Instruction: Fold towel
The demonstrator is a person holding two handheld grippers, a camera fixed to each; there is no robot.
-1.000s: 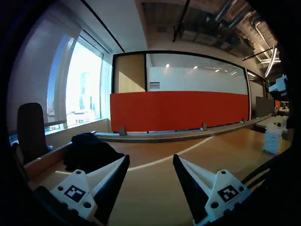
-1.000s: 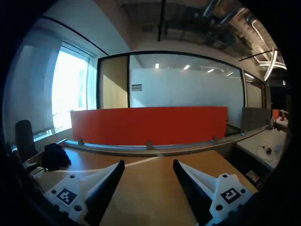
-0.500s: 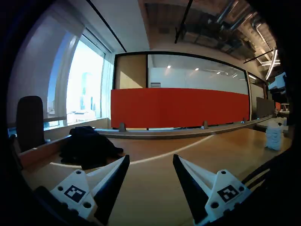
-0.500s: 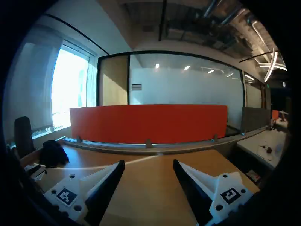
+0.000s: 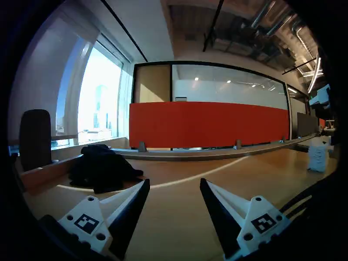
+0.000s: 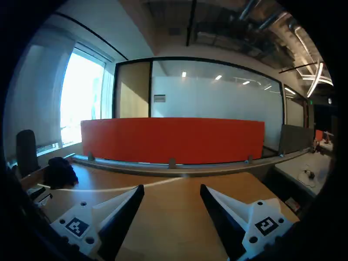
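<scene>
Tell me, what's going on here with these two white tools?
A person holds a two-finger tool in each hand over a wooden desk. The left tool and the right tool are both open and empty. A dark crumpled cloth, perhaps the towel, lies untouched on the desk off to the left. Folding has not begun.

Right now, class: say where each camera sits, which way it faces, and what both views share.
Left gripper view: rides the open left gripper, low over the desk, facing the red divider; its two fingers show.
Right gripper view: rides the open right gripper, facing the same divider; its fingers show.
Shared: desk, divider, dark heap left, window.
</scene>
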